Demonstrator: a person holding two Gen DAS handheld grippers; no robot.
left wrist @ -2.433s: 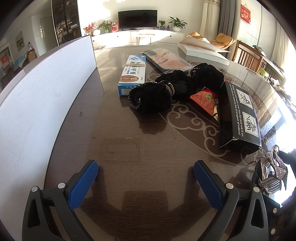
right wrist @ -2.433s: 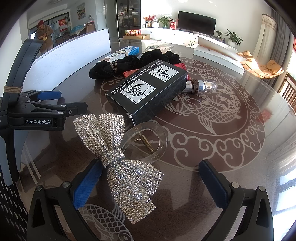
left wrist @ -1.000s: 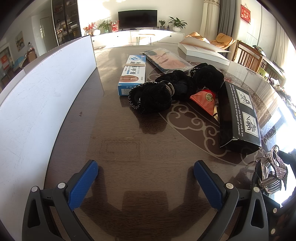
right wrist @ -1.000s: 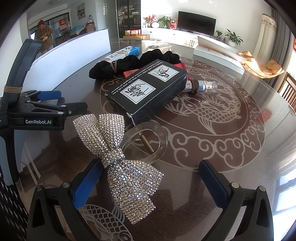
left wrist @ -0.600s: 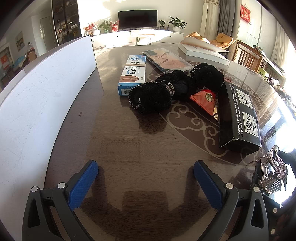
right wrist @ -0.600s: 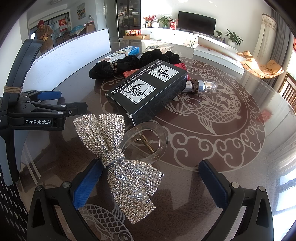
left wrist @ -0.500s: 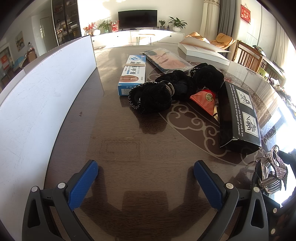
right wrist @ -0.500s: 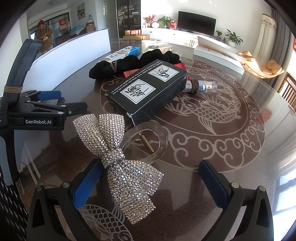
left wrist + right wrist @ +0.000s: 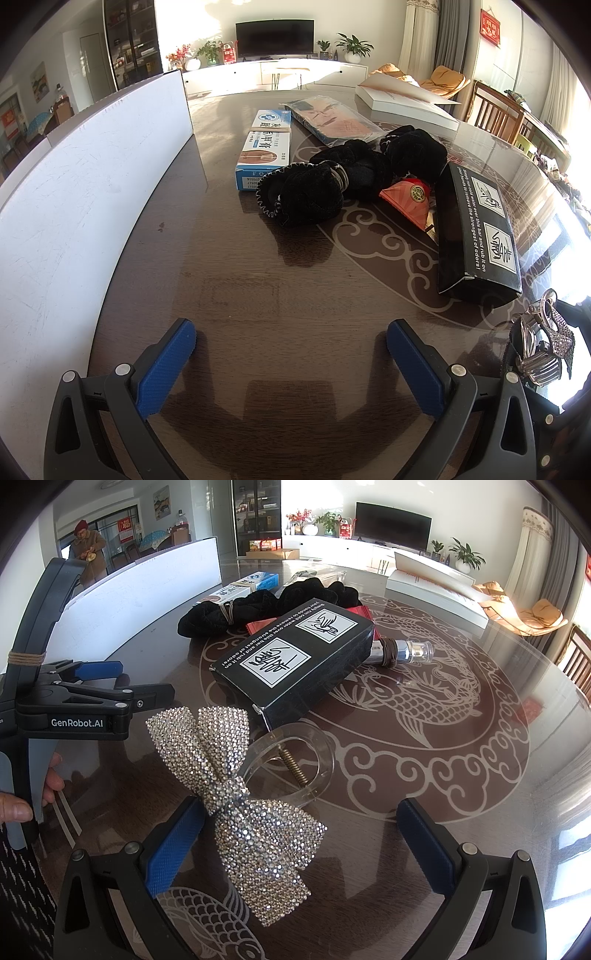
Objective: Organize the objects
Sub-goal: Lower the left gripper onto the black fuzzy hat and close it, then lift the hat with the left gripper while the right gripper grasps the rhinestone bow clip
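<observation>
A rhinestone bow hair clip (image 9: 236,797) with a clear claw lies on the table between the open fingers of my right gripper (image 9: 299,830), close to the left finger, not gripped. It also shows at the far right of the left wrist view (image 9: 546,343). A black box (image 9: 295,657) lies just beyond it, also in the left wrist view (image 9: 476,229). Black scrunchies (image 9: 325,181), a red packet (image 9: 410,199) and a blue-white medicine box (image 9: 266,147) lie further back. My left gripper (image 9: 291,354) is open and empty over bare table; it shows from the side in the right wrist view (image 9: 122,690).
A white board (image 9: 85,177) stands along the table's left side. A silver bottle (image 9: 406,651) lies behind the black box. A plastic-wrapped packet (image 9: 328,118) and a white box (image 9: 402,101) sit at the far end. The table (image 9: 236,288) is dark with a pale dragon pattern.
</observation>
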